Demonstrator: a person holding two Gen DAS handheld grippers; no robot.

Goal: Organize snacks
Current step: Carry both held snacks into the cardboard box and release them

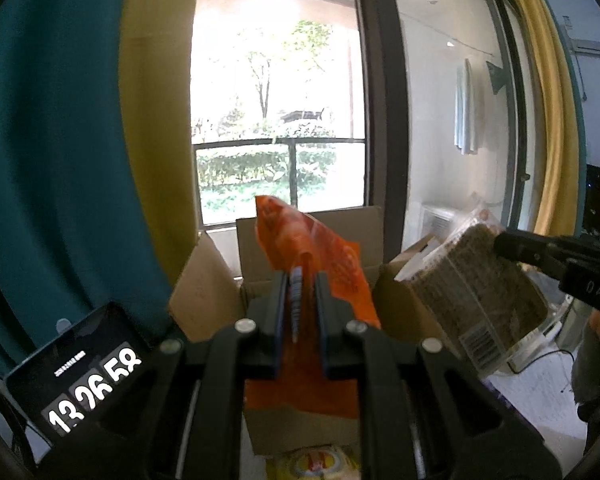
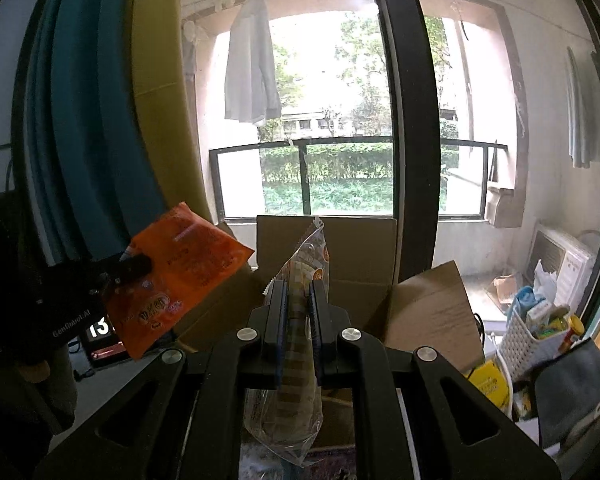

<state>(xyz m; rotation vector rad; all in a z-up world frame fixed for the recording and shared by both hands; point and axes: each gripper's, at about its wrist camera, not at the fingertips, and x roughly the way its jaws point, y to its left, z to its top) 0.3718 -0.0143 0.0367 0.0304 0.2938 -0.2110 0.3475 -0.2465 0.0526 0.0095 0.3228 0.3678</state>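
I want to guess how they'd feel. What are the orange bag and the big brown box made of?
Orange bag: probably thin plastic film, glossy; it creases and catches light.
Brown box: looks like cardboard, matte brown, with stiff flaps folded open.

Raised box flaps [image 2: 428,312] around opening

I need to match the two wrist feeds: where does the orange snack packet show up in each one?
Left wrist: orange snack packet at centre, clamped in the left gripper.
Right wrist: same packet at left, raised beside the right gripper.
Shared landmark: the open cardboard box beyond both grippers.
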